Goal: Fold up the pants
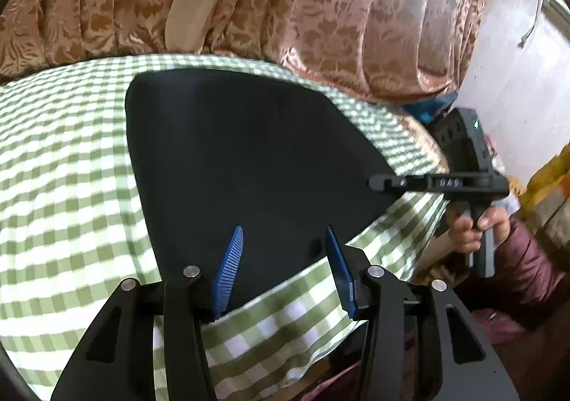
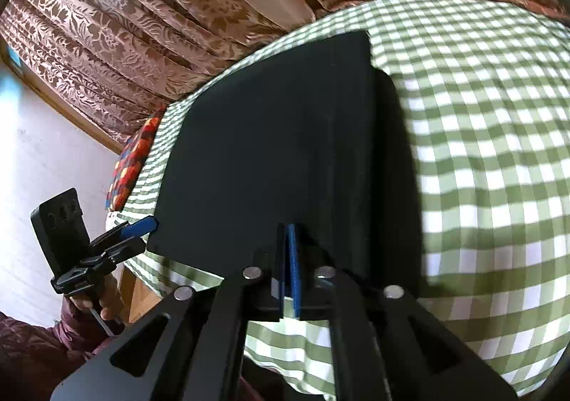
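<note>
Black pants (image 1: 249, 166) lie flat on the green-checked cloth (image 1: 64, 166), already folded into a compact slab w/ a second layer showing along one side in the right wrist view. Patterned curtain (image 1: 320, 9) hangs behind the surface.

Left gripper (image 1: 285, 269): blue pads spread wide apart, nothing between them, hovering over the near edge of the pants. The fabric lies straight ahead along its fingers. In the right wrist view the same gripper (image 2: 142, 224) sits just beside the near-left corner of the slab.

Right gripper (image 2: 290, 272): pads pressed together at the near edge of the pants (image 2: 285, 137); looks clamped on that hem, though dark fabric vs dark frame makes the pinch itself hard to confirm. From the left wrist view the right gripper (image 1: 377, 183) reaches in sideways at the pants' right corner, w/ the person's hand (image 1: 473, 226) on its handle.

Key relation: the slab's long axis runs away from both grippers toward the curtain; both sit at the same near edge, right one on the fabric, left one loose at the other corner. Prob. next fold goes near edge → far edge, so the left needs to bite its corner first, else the lift goes lopsided
</note>
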The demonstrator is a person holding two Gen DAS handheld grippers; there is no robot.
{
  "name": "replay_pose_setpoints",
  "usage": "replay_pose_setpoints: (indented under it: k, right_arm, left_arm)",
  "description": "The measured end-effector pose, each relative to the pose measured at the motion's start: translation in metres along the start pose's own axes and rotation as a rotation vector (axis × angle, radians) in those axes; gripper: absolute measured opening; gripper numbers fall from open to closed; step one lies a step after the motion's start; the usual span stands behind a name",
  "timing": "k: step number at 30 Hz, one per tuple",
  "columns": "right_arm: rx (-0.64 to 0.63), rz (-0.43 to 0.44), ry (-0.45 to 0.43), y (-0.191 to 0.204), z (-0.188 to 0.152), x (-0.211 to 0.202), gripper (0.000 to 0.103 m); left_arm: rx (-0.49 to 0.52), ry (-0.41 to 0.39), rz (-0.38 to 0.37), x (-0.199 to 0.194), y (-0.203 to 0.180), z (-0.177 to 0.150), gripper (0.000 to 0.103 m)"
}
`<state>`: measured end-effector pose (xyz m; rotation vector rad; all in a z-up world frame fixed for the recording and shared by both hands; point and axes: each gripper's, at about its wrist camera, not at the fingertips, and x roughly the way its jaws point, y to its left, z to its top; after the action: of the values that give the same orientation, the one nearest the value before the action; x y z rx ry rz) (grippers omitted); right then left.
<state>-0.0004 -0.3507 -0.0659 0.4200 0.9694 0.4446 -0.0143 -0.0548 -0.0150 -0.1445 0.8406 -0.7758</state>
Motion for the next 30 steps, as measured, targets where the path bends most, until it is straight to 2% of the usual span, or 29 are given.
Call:
replay_pose_setpoints:
  k: [2, 4, 5, 8, 11, 15, 18, 20, 23, 30]
  right_arm:
    - [-0.021, -0.022, -0.035, 0.013, 0.011, -0.007, 0.033]
    - [-0.024, -0.03, -0.081, 0.022, 0.026, -0.013, 0.05]
    - [-0.02, -0.036, -0.102, 0.026, 0.035, -0.013, 0.053]
    - [-0.014, -0.057, -0.143, 0.039, 0.065, 0.0, 0.054]
    - [0.016, -0.133, -0.182, 0.038, 0.089, 0.02, 0.057]
    - [0.058, -0.232, -0.186, 0.02, 0.099, 0.045, 0.057]
    - [0.094, -0.268, -0.191, -0.001, 0.095, 0.053, 0.057]
    - [0.113, -0.307, -0.195, -0.013, 0.094, 0.056, 0.057]
    - [0.128, -0.284, -0.195, -0.026, 0.091, 0.058, 0.056]
    - [0.095, -0.31, -0.219, -0.022, 0.087, 0.059, 0.055]
  left_arm:
    - [0.009, -0.018, 0.024, -0.003, -0.001, 0.006, 0.046]
    - [0.013, -0.027, 0.041, -0.002, 0.002, 0.015, 0.048]
    - [0.011, -0.03, 0.068, 0.0, 0.004, 0.02, 0.054]
    - [-0.005, -0.023, 0.139, 0.011, 0.01, 0.036, 0.054]
    - [-0.027, -0.002, 0.247, 0.026, 0.017, 0.05, 0.054]
    - [-0.042, 0.014, 0.323, 0.039, 0.02, 0.051, 0.054]
    - [-0.035, 0.023, 0.372, 0.045, 0.02, 0.049, 0.054]
    - [-0.034, 0.033, 0.378, 0.049, 0.021, 0.049, 0.054]
    - [-0.014, 0.035, 0.385, 0.053, 0.019, 0.049, 0.054]
    - [-0.011, 0.031, 0.394, 0.056, 0.016, 0.043, 0.058]
